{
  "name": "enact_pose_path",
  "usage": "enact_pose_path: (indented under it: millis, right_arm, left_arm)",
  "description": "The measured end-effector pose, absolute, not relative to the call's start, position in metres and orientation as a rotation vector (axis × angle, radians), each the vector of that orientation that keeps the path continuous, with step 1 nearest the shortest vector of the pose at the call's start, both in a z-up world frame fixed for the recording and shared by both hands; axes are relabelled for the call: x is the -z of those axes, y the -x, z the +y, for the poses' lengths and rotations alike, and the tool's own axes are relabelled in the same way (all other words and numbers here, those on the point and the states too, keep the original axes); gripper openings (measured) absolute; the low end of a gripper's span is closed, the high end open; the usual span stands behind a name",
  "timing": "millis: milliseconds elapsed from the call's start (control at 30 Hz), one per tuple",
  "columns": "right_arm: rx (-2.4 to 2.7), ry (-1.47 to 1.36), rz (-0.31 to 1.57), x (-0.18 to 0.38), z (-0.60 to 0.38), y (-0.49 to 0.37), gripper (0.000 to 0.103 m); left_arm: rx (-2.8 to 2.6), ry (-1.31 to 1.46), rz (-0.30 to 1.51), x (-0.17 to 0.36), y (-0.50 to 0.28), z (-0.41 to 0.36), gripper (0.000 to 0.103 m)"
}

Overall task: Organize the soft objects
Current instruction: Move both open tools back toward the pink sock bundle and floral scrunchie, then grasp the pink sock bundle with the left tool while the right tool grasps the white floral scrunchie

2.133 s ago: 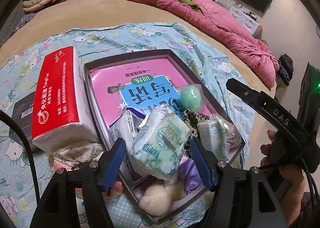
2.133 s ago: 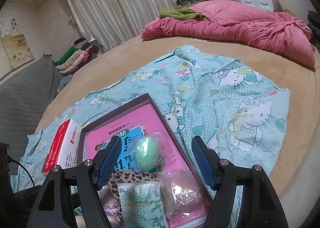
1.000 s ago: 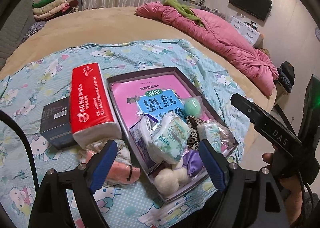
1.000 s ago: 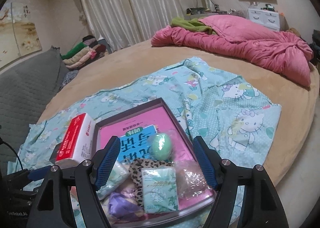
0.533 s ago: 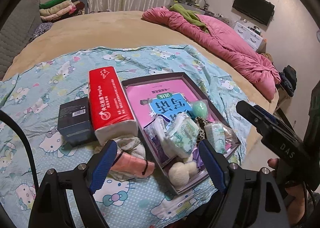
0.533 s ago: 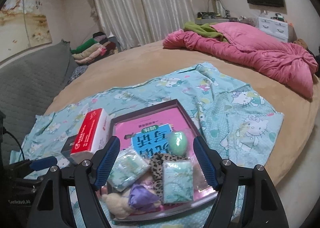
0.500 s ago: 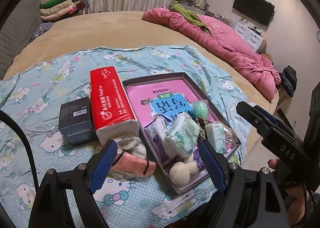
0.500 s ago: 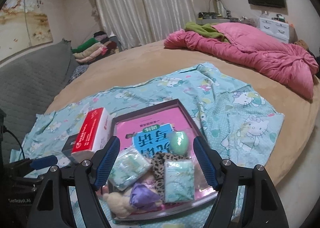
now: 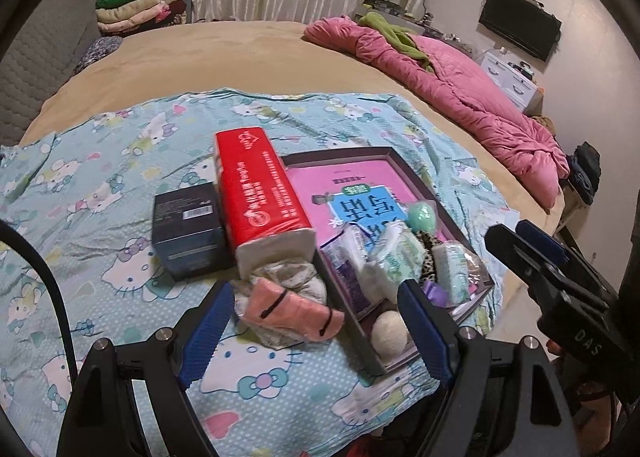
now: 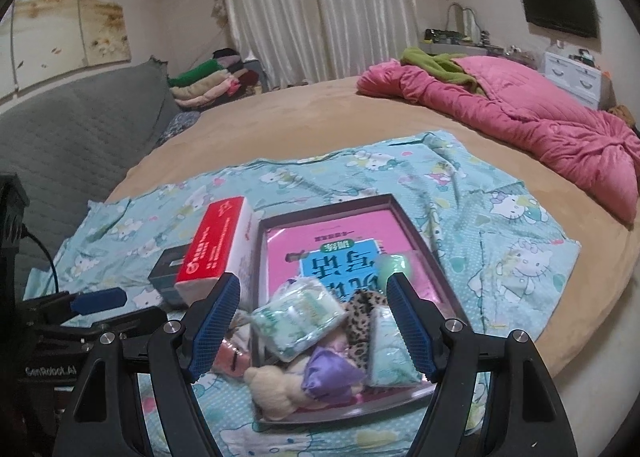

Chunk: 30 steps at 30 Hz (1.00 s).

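Item: soft goods, mostly gathered in the grey tray (image 9: 404, 169) at centre frame; cream plush (image 10: 276, 391), purple pouch (image 10: 330, 373), tissue packs (image 10: 298, 317), green ball (image 9: 422, 215) inside it. Outlier: pink bundle (image 9: 294, 311) on the printed sheet (image 9: 100, 185), lower centre, touching the tray's left wall. My left gripper (image 9: 316, 335) frames it, jaws spread, nothing held; right gripper (image 10: 312, 323) likewise spread and empty. I judge it best to descend squarely, pinch the bundle mid-body, clear the red tissue pack (image 9: 260, 197).

Both the left gripper (image 9: 316, 331) and the right gripper (image 10: 314, 327) have been drawn back, empty and open-jawed, from the tray (image 9: 348, 155) of soft items.
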State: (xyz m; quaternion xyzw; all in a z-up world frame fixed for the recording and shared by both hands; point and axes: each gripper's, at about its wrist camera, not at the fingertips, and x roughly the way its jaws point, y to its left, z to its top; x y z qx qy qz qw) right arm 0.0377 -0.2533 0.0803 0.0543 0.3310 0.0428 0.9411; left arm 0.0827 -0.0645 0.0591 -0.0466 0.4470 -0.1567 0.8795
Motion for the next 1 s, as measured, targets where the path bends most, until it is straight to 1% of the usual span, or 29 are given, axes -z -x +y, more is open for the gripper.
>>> enact_pose_path:
  millis: [233,500,833,1000]
  right_arm:
    - [-0.125,-0.063,0.688,-0.078,-0.233,-0.034,0.077]
    - [-0.152,-0.019,0.706,-0.071,-0.218,-0.034,0.077]
    - [-0.181,0.026,0.751,-0.052,-0.206,-0.036,0.077]
    - [-0.184,0.025,0.760,-0.045,-0.209,-0.037,0.077]
  left_arm:
    - [0.284,0.137,0.948,-0.052,-0.084,-0.036,0.083]
    - [0.242,0.181,1.009,-0.027,-0.088,-0.014,0.083]
    - [0.241,0.269,1.123,0.012,-0.103,-0.020,0.083]
    - [0.251,0.312,1.164,0.022,-0.114,-0.031,0.083]
